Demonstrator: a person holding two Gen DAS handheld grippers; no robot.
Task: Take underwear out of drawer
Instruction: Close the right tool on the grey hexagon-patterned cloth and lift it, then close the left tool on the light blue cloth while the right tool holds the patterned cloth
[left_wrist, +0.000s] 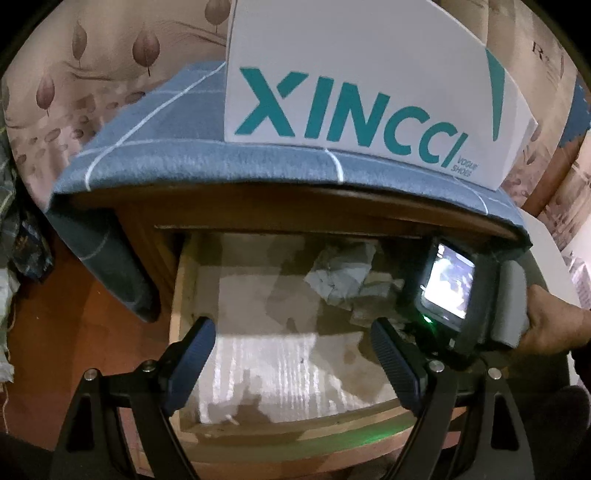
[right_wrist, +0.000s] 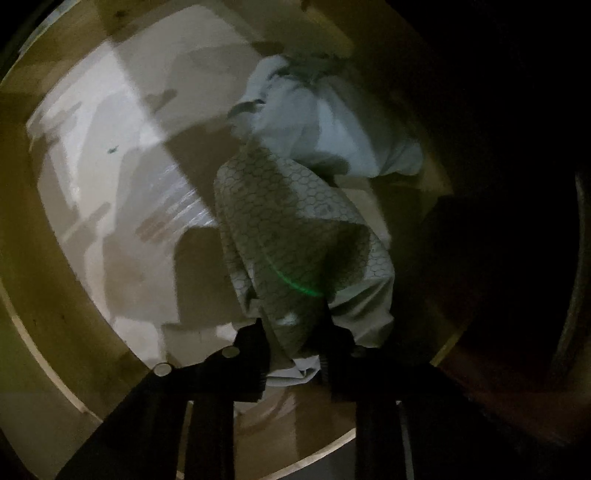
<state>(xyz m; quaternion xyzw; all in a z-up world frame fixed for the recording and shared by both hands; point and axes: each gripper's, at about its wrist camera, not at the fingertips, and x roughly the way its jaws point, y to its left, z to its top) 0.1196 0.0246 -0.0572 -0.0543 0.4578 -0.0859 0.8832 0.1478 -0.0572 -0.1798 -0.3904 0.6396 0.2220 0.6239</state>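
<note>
A wooden drawer (left_wrist: 184, 295) stands pulled out under a bedside cabinet, lined with pale paper. In it, at the back right, lies a heap of crumpled underwear (left_wrist: 343, 273). My left gripper (left_wrist: 291, 332) hovers open over the drawer's front with nothing between its fingers. In the right wrist view my right gripper (right_wrist: 293, 328) points steeply down into the drawer and is shut on a grey piece of underwear with a honeycomb print (right_wrist: 295, 229). Behind it lies a pale blue garment (right_wrist: 332, 122). The right tool's lit screen (left_wrist: 448, 282) and the hand holding it (left_wrist: 554, 321) show at the drawer's right.
A white shoebox with teal lettering (left_wrist: 351, 92) sits on a blue checked cloth (left_wrist: 166, 140) that drapes over the cabinet top and its left side. Red-brown floor (left_wrist: 74, 332) lies to the left. The drawer's wooden walls (right_wrist: 55, 295) ring the right gripper closely.
</note>
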